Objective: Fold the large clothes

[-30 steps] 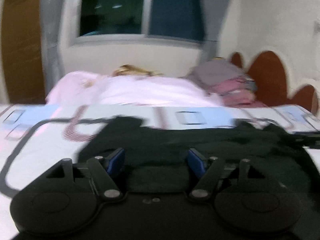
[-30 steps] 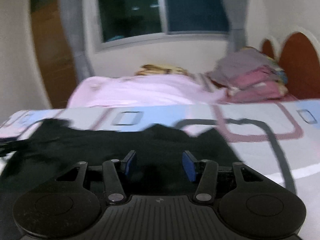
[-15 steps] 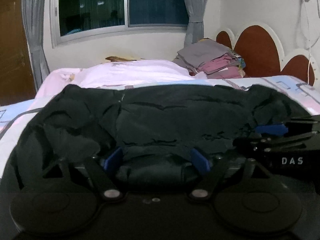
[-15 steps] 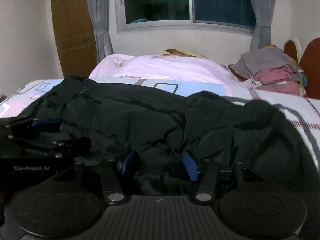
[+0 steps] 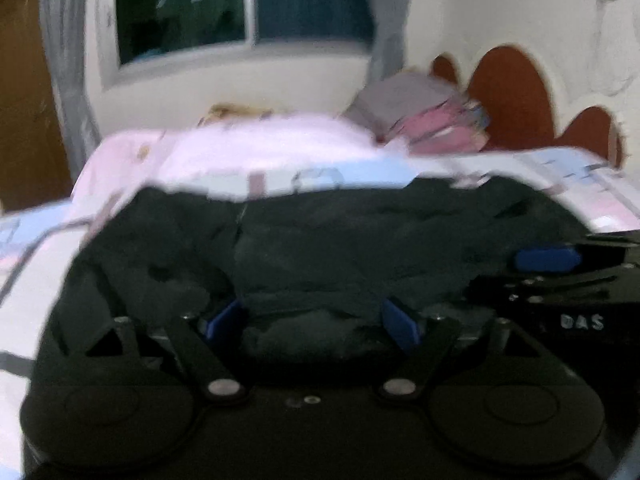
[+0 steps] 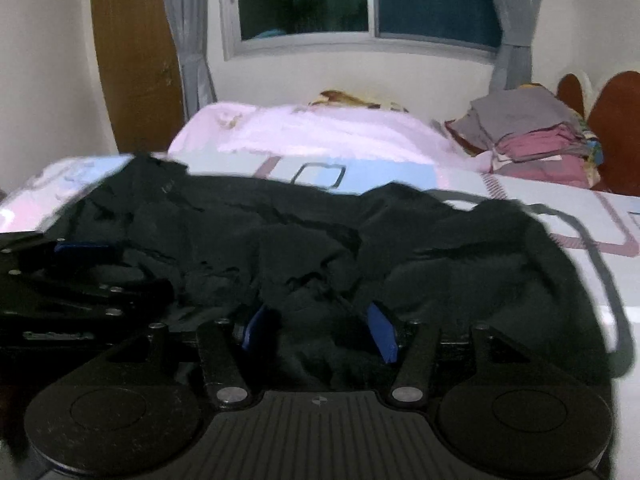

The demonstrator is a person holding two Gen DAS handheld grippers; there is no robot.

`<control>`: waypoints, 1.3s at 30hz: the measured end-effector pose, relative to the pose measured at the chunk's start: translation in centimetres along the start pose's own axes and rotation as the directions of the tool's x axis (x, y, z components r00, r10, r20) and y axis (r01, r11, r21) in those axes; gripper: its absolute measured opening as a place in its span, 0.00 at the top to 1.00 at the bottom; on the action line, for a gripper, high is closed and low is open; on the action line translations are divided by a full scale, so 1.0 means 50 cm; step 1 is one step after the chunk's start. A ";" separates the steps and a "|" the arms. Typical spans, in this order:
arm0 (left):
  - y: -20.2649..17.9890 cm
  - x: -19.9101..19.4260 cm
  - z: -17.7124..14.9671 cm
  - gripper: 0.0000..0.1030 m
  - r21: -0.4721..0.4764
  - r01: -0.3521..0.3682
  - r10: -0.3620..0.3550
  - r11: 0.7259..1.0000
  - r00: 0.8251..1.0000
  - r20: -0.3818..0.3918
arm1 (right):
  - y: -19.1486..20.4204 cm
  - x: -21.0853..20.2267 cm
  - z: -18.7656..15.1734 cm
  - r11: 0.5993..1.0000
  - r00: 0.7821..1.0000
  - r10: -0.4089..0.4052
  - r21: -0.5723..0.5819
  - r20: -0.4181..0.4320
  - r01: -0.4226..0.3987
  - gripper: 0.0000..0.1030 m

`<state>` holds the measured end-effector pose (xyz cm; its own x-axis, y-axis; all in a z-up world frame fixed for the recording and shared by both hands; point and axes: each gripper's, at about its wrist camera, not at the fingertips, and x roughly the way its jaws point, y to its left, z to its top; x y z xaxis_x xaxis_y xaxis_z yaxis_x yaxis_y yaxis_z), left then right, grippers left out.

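Note:
A large black garment [image 5: 360, 248] lies crumpled in a heap on the patterned bed sheet [image 5: 24, 280]. My left gripper [image 5: 312, 316] stands open with wide jaws, and a fold of the black cloth lies loosely between its blue pads. In the right wrist view the same garment [image 6: 280, 232] spreads across the sheet [image 6: 520, 192]. My right gripper [image 6: 320, 330] is open about halfway, with bunched cloth between its pads. The grippers sit side by side: the right one's blue pad [image 5: 546, 260] shows at the right edge, the left one's pad [image 6: 84, 250] at the left.
A pink blanket [image 6: 312, 136] lies across the far side of the bed. A stack of folded clothes [image 6: 532, 124] sits by the brown scalloped headboard [image 6: 616, 108] on the right. Behind are a dark window with grey curtains and a wooden door [image 6: 136, 60].
The garment lay flat and farther off a second ago; now it is heaped close against both grippers. The two grippers have come together, each showing in the other's view. The left jaws stand slightly wider.

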<state>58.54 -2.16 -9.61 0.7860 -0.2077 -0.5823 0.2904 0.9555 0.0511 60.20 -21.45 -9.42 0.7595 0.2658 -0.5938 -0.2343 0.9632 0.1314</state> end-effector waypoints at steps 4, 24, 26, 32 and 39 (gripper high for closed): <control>-0.032 -0.066 -0.029 0.24 0.027 0.042 -0.042 0.999 0.999 0.020 | -0.017 -0.067 -0.025 1.000 1.000 -0.010 0.003 -0.005 0.011 0.47; -0.054 -0.080 -0.073 0.29 0.039 -0.002 0.004 0.999 0.999 -0.041 | 0.003 -0.083 -0.082 0.997 0.994 -0.071 0.026 -0.085 0.074 0.43; -0.060 -0.115 -0.077 0.29 0.066 -0.001 0.003 0.998 1.000 -0.025 | 0.005 -0.121 -0.090 0.997 0.994 -0.077 0.016 -0.075 0.079 0.43; -0.061 -0.151 -0.125 0.25 0.062 -0.002 0.005 0.998 0.999 -0.048 | 0.015 -0.160 -0.135 0.997 0.990 -0.079 0.013 -0.115 0.081 0.29; -0.064 -0.113 -0.147 0.23 0.044 -0.012 0.015 0.999 0.996 -0.085 | 0.017 -0.122 -0.167 0.995 0.984 -0.097 0.005 -0.150 0.099 0.29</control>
<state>49.15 -2.50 -12.43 0.7412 -0.1744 -0.6482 0.3047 0.9479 0.0934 50.30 -22.58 -12.34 0.6788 0.1619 -0.7162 -0.1548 0.9850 0.0759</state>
